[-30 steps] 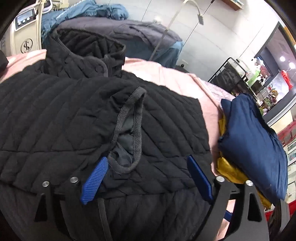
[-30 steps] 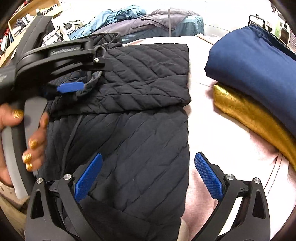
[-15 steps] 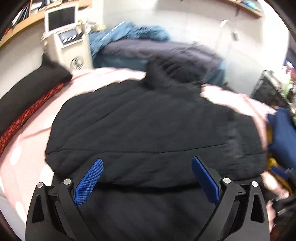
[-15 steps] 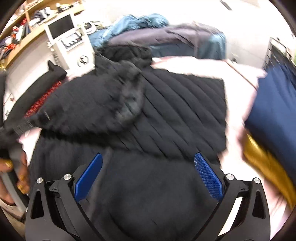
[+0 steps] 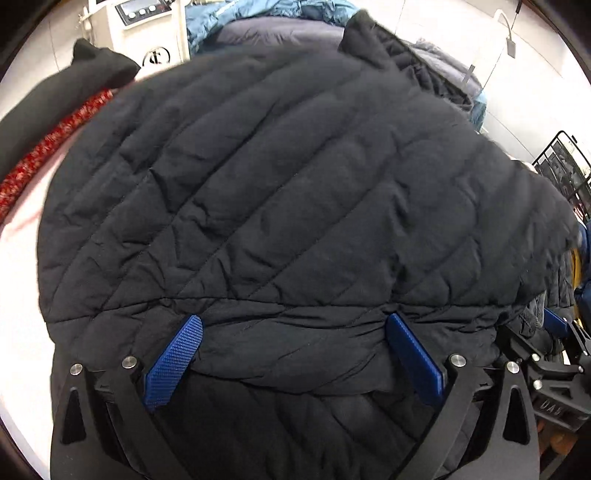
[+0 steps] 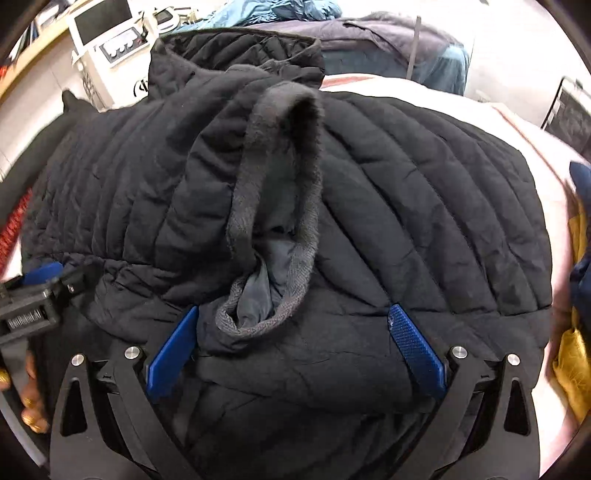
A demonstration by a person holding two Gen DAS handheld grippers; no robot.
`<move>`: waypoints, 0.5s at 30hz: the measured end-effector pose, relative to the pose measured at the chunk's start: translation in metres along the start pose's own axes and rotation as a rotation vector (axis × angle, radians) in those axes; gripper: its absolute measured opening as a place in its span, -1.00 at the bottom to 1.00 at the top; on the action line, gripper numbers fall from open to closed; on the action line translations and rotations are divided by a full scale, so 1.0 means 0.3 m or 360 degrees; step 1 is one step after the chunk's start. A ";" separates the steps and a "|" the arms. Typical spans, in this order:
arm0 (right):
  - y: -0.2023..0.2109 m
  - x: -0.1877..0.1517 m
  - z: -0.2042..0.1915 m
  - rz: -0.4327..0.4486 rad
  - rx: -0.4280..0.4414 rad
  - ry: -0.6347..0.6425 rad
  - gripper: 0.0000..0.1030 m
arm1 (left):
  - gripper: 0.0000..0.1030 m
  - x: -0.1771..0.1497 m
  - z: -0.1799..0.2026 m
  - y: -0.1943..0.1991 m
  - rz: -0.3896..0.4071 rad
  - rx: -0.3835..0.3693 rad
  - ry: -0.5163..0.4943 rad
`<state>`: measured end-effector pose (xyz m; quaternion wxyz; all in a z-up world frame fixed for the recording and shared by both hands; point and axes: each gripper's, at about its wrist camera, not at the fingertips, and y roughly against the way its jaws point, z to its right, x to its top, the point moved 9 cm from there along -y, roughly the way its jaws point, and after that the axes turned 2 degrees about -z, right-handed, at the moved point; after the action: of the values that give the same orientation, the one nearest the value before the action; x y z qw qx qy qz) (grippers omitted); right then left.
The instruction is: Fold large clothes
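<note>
A black quilted jacket (image 5: 277, 184) lies folded on a pink sheet (image 6: 498, 118), collar (image 6: 240, 51) at the far end. Its sleeve lies across the body, and the grey ribbed cuff (image 6: 280, 206) gapes toward me. My left gripper (image 5: 293, 325) hangs over the near folded edge at the jacket's left side. Its jaws are opening, the edge lies between the blue pads, and neither pad presses it. My right gripper (image 6: 295, 317) stands wide open over the cuff end and the near edge. Each gripper shows at the rim of the other's view.
Folded navy (image 6: 581, 177) and gold (image 6: 576, 354) garments lie at the right. A black and red cushion (image 5: 55, 122) lies at the left. Behind stand a white machine (image 6: 107, 33), a heap of blue and grey clothes (image 6: 388, 37) and a wire rack (image 5: 561, 166).
Both grippers have dropped closer to the jacket's near edge. The left one has swung away from the sleeve cuff to the jacket's left side, with its jaws a little wider.
</note>
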<state>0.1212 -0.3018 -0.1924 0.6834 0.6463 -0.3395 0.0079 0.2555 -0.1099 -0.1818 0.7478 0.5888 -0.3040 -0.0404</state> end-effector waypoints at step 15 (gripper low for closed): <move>-0.001 -0.014 0.007 -0.0091 0.0001 -0.0016 0.91 | 0.91 -0.017 0.016 -0.023 0.0015 0.0009 -0.0030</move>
<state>0.1172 -0.3021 -0.1948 0.6815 0.6559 -0.3243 -0.0146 0.2509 -0.1139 -0.1896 0.7436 0.5890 -0.3137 -0.0416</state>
